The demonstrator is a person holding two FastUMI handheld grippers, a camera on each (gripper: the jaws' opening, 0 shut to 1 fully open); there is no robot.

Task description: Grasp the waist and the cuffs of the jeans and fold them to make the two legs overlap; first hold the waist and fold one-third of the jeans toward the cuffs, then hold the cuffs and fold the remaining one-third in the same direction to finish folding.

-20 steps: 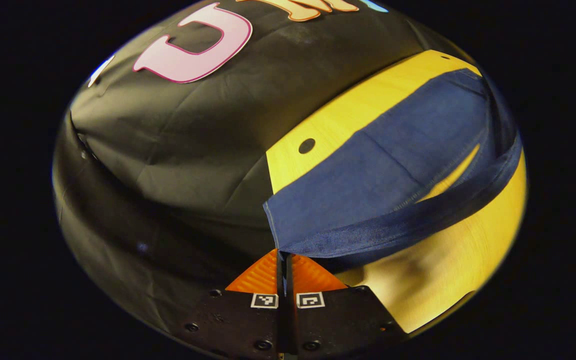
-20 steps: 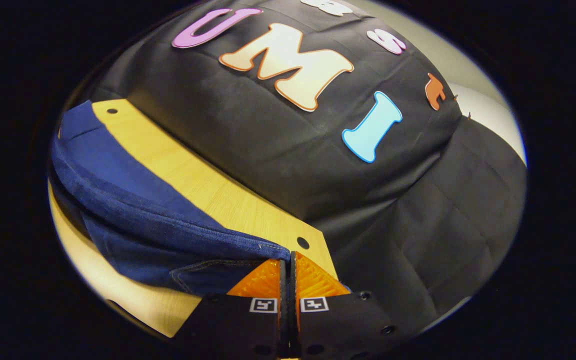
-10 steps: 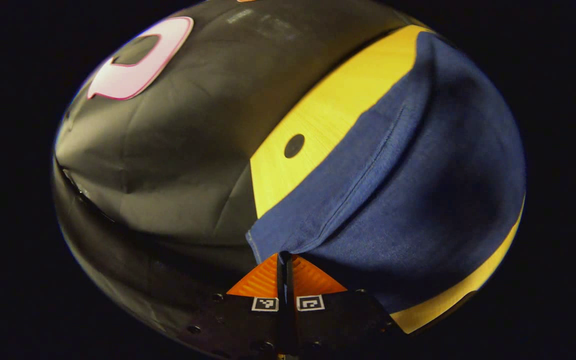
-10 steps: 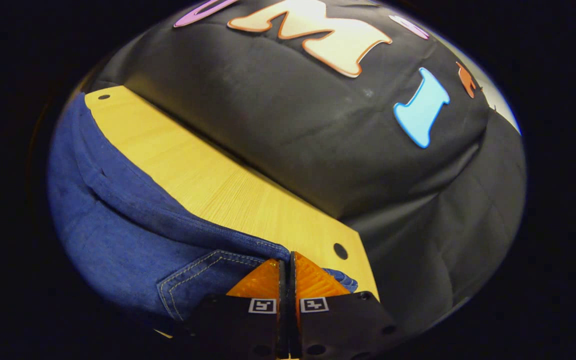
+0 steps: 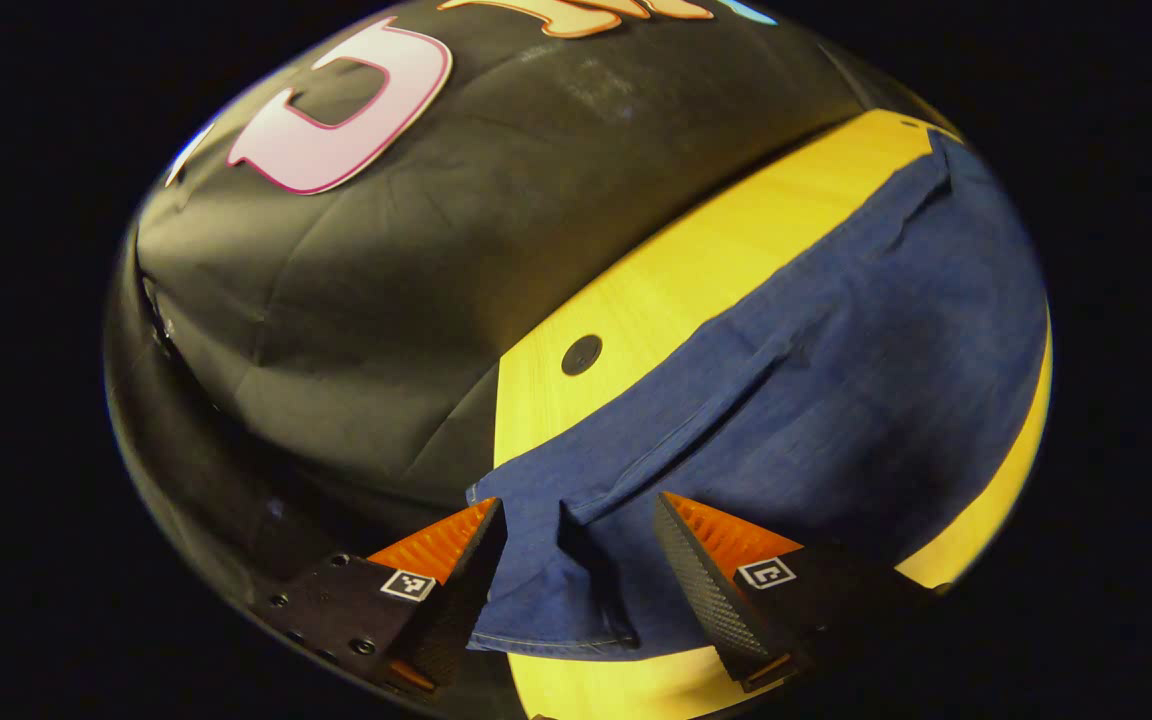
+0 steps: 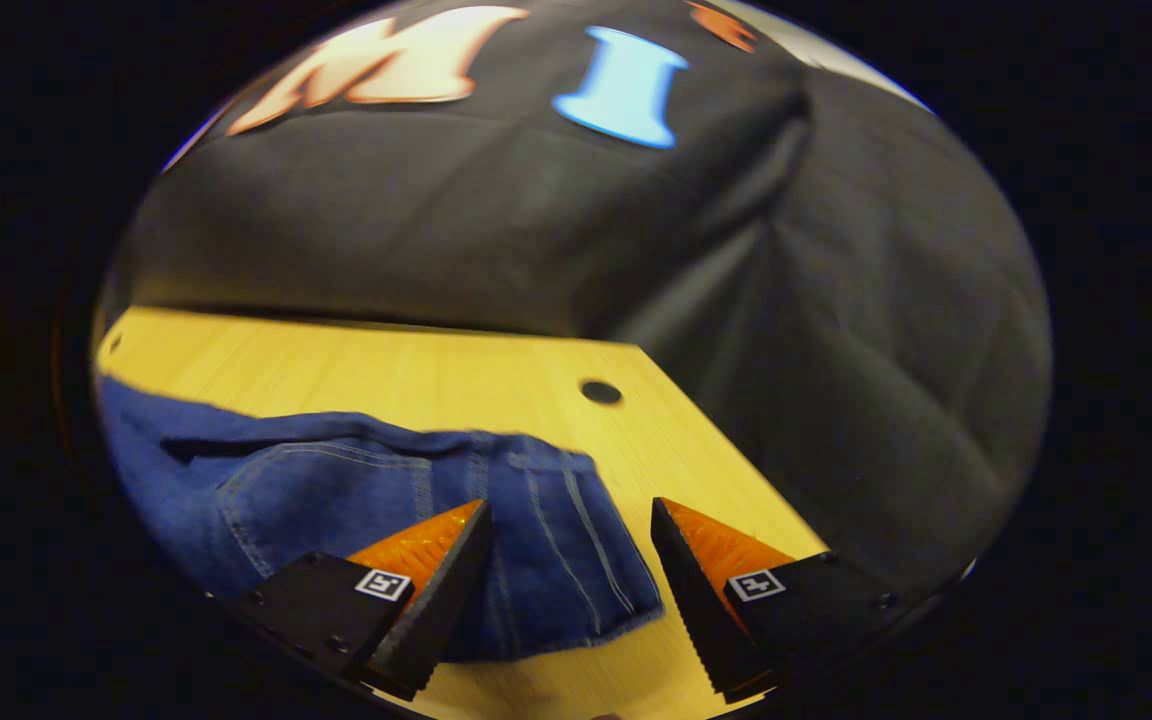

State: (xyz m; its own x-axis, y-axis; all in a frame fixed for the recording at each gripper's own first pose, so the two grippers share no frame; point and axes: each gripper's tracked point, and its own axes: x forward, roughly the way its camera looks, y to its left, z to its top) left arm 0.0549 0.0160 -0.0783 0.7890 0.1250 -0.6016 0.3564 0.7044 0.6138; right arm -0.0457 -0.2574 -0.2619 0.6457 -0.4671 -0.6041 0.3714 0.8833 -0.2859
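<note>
Dark blue jeans (image 5: 836, 370) lie flat on the yellow wooden table (image 5: 676, 280), folded lengthwise with one leg over the other. In the left gripper view the cuff end (image 5: 556, 590) rests between the spread fingers of my left gripper (image 5: 576, 545), which is open and not pressing it. In the right gripper view the waist end of the jeans (image 6: 546, 560), with its stitched seams and a pocket, lies on the table (image 6: 416, 370) between the fingers of my right gripper (image 6: 568, 560), also open. Neither gripper holds cloth.
The table has a small round hole near its corner in each view (image 5: 581, 355) (image 6: 600, 392). Its far edge meets the black cloth wall (image 5: 456, 230) (image 6: 496, 220) closely. Bare wood runs in a strip between the jeans and that wall.
Both grippers were shut on the lifted jeans, one on the cuff end and one on the waist end. They lowered the cloth onto the table and opened, letting it go.
</note>
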